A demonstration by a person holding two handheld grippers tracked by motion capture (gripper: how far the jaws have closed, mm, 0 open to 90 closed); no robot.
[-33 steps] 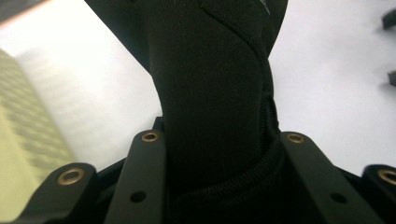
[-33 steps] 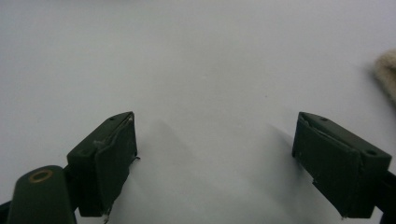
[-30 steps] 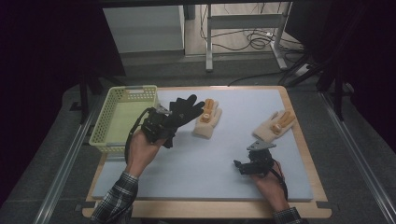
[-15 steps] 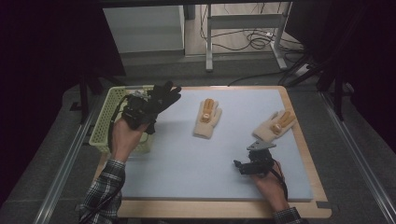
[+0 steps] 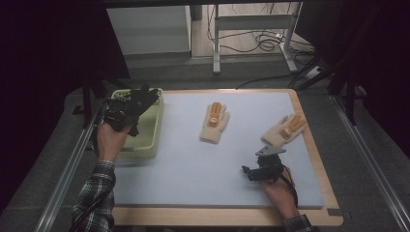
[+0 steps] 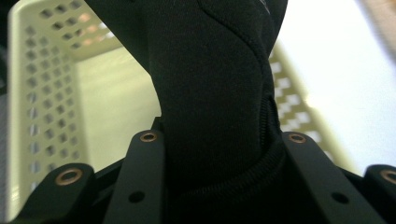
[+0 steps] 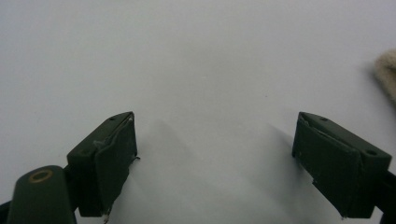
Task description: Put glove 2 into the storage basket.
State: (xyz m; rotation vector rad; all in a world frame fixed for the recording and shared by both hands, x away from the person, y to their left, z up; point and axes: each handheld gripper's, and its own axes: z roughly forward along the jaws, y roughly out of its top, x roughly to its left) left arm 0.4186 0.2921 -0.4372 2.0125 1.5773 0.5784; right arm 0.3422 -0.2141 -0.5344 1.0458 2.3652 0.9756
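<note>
My left gripper (image 5: 129,110) is shut on a black glove (image 5: 143,95) and holds it above the pale green basket (image 5: 146,145) at the table's left edge. In the left gripper view the black glove (image 6: 210,88) is clamped between the two jaws, and the perforated basket wall (image 6: 46,93) lies behind it. Two cream gloves with orange fingers lie on the blue mat: one (image 5: 215,122) in the middle, the other (image 5: 285,130) to the right. My right gripper (image 5: 250,172) rests low on the mat near the right glove, open, with nothing between the jaws of the right gripper (image 7: 215,158).
The blue mat (image 5: 193,174) covers a wooden-edged table. A corner of cream glove (image 7: 387,74) shows at the right edge of the right gripper view. Metal rails run along both sides of the table, and desk legs and cables stand behind it.
The left hand has carried the black glove leftward, from beside the middle cream glove to above the basket. The right hand has stayed still.
</note>
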